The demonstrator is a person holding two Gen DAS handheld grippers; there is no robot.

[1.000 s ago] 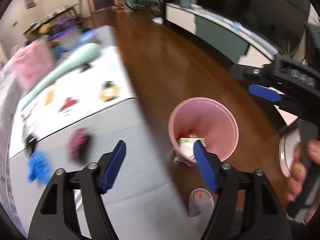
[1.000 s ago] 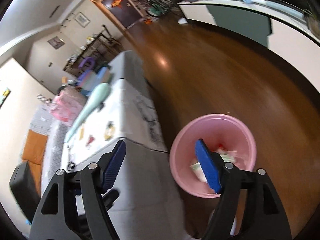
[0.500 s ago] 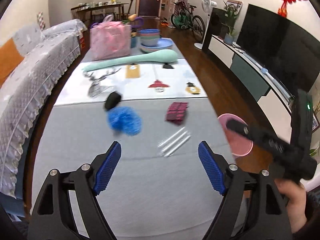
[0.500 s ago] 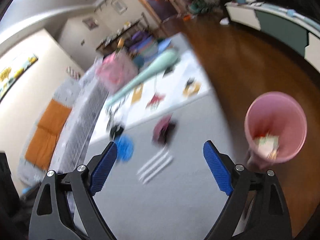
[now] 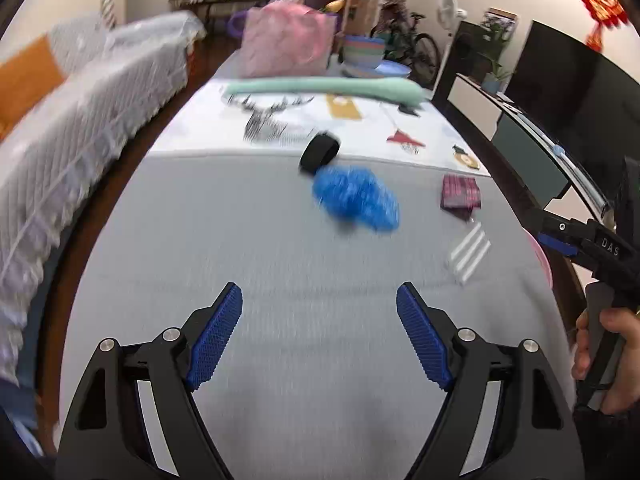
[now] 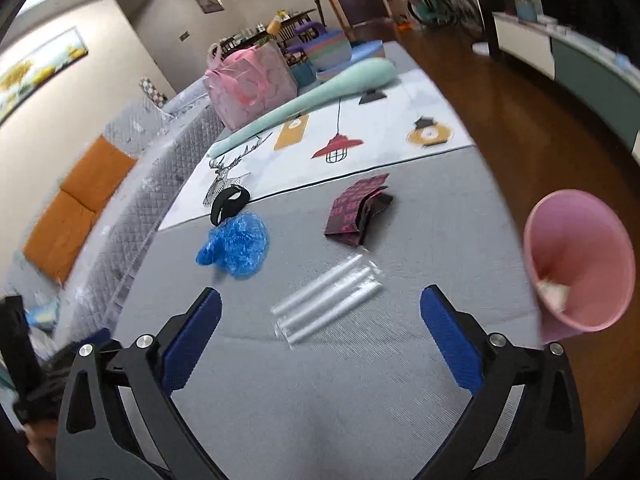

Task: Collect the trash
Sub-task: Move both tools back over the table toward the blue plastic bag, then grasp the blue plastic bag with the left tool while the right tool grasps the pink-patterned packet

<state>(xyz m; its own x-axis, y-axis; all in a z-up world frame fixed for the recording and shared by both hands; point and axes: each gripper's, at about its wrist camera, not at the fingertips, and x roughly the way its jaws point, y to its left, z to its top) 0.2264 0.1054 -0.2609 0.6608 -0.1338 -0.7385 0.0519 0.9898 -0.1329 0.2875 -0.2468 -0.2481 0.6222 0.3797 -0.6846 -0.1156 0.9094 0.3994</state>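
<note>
On the grey table [image 6: 360, 380] lie a crumpled blue plastic cover [image 6: 236, 246] [image 5: 356, 198], a clear plastic wrapper [image 6: 328, 300] [image 5: 470, 252], a dark red patterned wrapper [image 6: 356, 210] [image 5: 460, 194] and a black roll [image 6: 229, 203] [image 5: 320, 151]. A pink bin [image 6: 580, 268] with trash inside stands at the table's right edge. My left gripper [image 5: 319, 338] is open and empty above the near table. My right gripper [image 6: 320, 338] is open and empty, just short of the clear wrapper; it also shows in the left wrist view [image 5: 576, 240].
A long mint cushion [image 6: 312, 98], a pink bag [image 6: 252, 84] and stacked bowls [image 6: 332, 50] sit at the far end. A grey sofa [image 6: 132, 208] runs along the left. Wooden floor [image 6: 520, 112] and a TV cabinet [image 6: 592, 76] lie right.
Both grippers have swung away from the pink bin and back over the table. The trash items now lie in front of them. Both stay open.
</note>
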